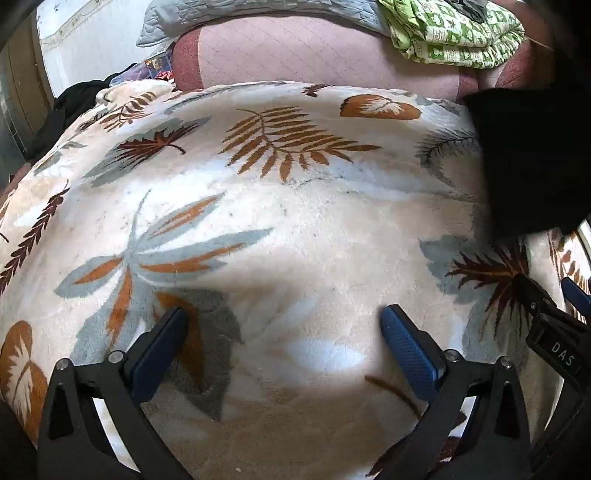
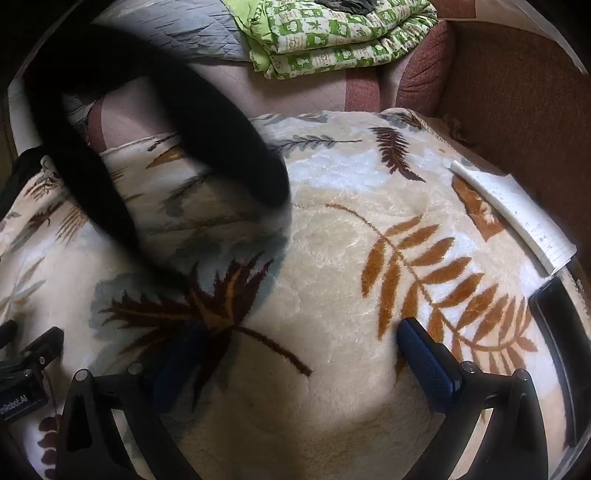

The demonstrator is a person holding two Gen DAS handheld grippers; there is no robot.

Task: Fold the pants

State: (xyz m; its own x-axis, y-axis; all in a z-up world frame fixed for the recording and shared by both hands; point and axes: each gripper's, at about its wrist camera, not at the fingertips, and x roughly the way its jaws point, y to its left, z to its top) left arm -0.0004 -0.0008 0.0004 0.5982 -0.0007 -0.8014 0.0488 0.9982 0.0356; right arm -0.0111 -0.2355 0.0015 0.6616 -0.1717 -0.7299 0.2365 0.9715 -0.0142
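Observation:
The black pants (image 2: 229, 147) hang blurred in the air at the upper left of the right wrist view, both legs dangling over the leaf-patterned blanket (image 2: 332, 258). In the left wrist view one black leg (image 1: 528, 162) shows at the right edge. What holds the pants up is out of view. My left gripper (image 1: 284, 325) is open and empty, low over the blanket (image 1: 295, 221). My right gripper (image 2: 303, 336) is open and empty too, over a dark brown leaf print. The right gripper also shows at the right edge of the left wrist view (image 1: 554, 299).
A folded green-and-white quilt (image 2: 332, 40) and a grey quilted cover (image 2: 177, 33) lie at the back on a pink mattress (image 1: 295, 55). A lined notebook (image 2: 517, 218) and a dark phone (image 2: 565, 332) lie at the blanket's right edge. Dark clothes (image 1: 77, 99) lie at the left.

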